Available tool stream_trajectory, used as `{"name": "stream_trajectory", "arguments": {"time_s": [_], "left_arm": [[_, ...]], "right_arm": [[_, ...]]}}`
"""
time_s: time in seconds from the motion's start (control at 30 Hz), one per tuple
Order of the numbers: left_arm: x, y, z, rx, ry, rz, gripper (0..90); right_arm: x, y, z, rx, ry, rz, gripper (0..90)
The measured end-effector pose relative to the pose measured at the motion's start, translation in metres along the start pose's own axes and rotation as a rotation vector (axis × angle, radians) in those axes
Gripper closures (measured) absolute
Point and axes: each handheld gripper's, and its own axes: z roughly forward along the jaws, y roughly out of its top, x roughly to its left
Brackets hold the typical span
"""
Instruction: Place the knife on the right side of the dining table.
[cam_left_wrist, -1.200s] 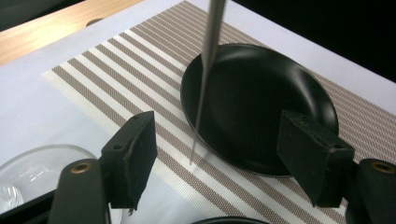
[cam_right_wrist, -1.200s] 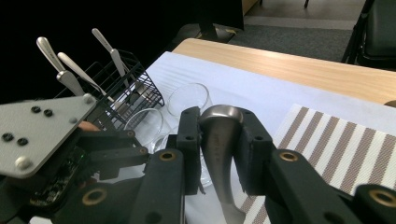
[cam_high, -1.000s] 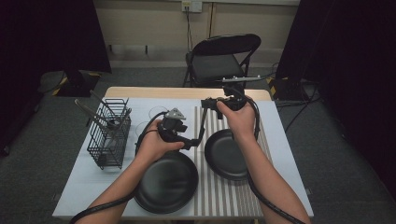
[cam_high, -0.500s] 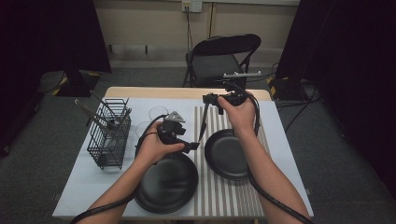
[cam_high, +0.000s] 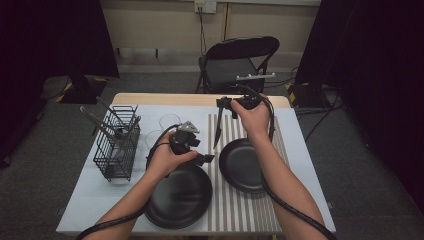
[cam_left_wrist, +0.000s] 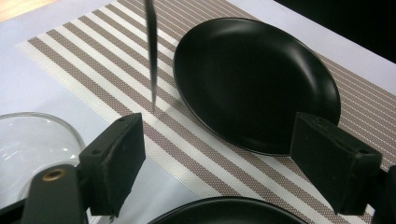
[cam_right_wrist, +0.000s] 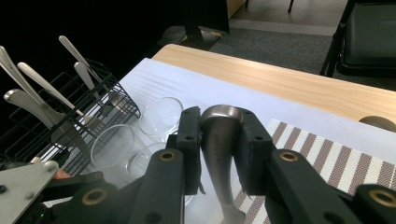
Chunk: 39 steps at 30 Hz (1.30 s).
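A: What has the right hand-held gripper (cam_right_wrist: 217, 154) got?

B: A table knife (cam_high: 218, 127). The jaws are clamped on its metal handle (cam_right_wrist: 219, 144), and the blade hangs below that hand-held gripper with its tip just over the striped placemat (cam_high: 245, 200), close to the mat's left edge.

A: And the left hand-held gripper (cam_left_wrist: 224, 168)?

B: Its jaws have just been opening and now stand wide, nothing between them. The knife tip (cam_left_wrist: 152, 70) shows ahead of it, past its left jaw and well clear of it.

A: What hems in the blade?

B: To its right, the rim of the far black plate (cam_high: 243, 165) lies just beside the tip; I cannot tell whether they touch. To its left there is bare mat, then white desk (cam_high: 305, 145).

A: Anything crowding the left hand-held gripper?

B: A glass bowl (cam_left_wrist: 32, 149) sits just beside its left jaw, and the near black plate (cam_high: 179, 196) lies right under it. Ahead, between the jaws, a band of striped mat stays open up to the far plate's edge.

A: Farther off?

B: Beyond the right hand-held gripper, to its left, stand two more clear glasses (cam_right_wrist: 161, 116) and a black wire cutlery basket (cam_high: 116, 145) with utensils in it, well apart from the knife. The desk's wooden far edge (cam_right_wrist: 299, 88) runs behind them.
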Motion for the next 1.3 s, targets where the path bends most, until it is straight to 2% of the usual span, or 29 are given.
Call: {"name": "stream_trajectory", "arguments": {"time_s": [0.17, 0.3, 0.43, 0.63, 0.93, 1.3], "left_arm": [[-0.002, 0.001, 0.002, 0.0, -0.001, 0.007, 17.4], [-0.003, 0.001, 0.005, 0.003, -0.012, 0.006, 17.5], [-0.006, 0.001, 0.007, -0.009, -0.011, 0.011, 17.5], [-0.008, 0.002, 0.011, -0.005, -0.022, 0.016, 17.5], [-0.009, 0.003, 0.019, 0.0, -0.038, 0.02, 17.5], [-0.009, 0.005, 0.027, -0.002, -0.037, 0.02, 17.3]], "right_arm": [[-0.003, 0.001, 0.006, 0.005, -0.012, -0.009, 73.7], [-0.007, 0.001, 0.01, 0.009, -0.013, 0.022, 73.7], [-0.013, 0.001, 0.012, 0.005, -0.02, 0.022, 73.7], [-0.019, 0.002, 0.013, 0.004, -0.023, 0.029, 73.7], [-0.025, 0.005, 0.015, -0.004, -0.023, 0.012, 73.7], [-0.031, 0.002, 0.014, -0.006, -0.007, 0.033, 73.7]]}}
